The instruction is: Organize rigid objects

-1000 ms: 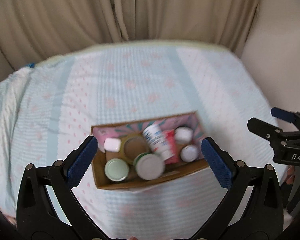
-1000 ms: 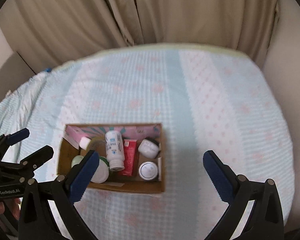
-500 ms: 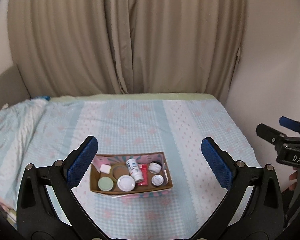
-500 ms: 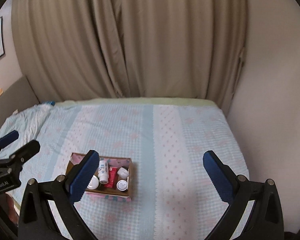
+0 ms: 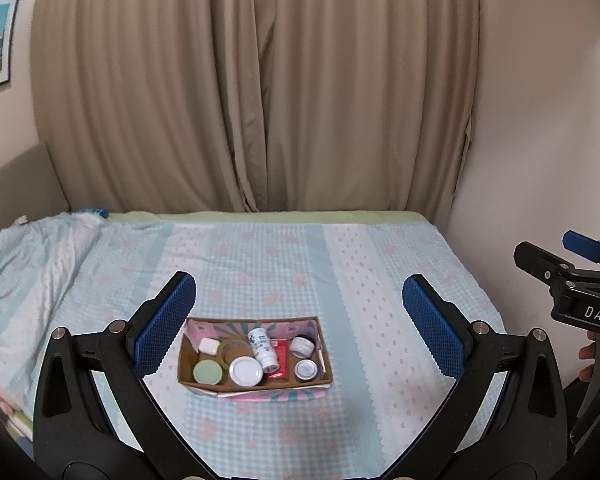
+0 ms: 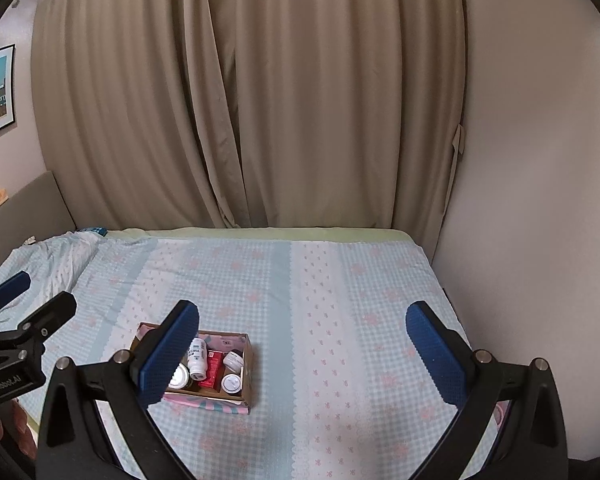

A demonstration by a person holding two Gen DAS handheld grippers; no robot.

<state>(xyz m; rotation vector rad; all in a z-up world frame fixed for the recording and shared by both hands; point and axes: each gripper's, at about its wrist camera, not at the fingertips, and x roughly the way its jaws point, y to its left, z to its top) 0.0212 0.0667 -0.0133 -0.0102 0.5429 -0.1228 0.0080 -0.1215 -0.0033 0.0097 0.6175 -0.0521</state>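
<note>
An open cardboard box sits on the bed, also in the right wrist view. It holds a white bottle lying down, a red tube, a green-lidded jar, a white-lidded jar, two small white jars and a tape roll. My left gripper is open and empty, held well back from the box. My right gripper is open and empty, to the right of the box.
The bed has a light blue checked cover with pink marks. A wall runs along its right side and beige curtains hang behind. Crumpled bedding lies at far left, by a grey headboard.
Both grippers have pulled back and up from the box, which now looks small and far. Both stay open and empty. The box contents have not changed.
</note>
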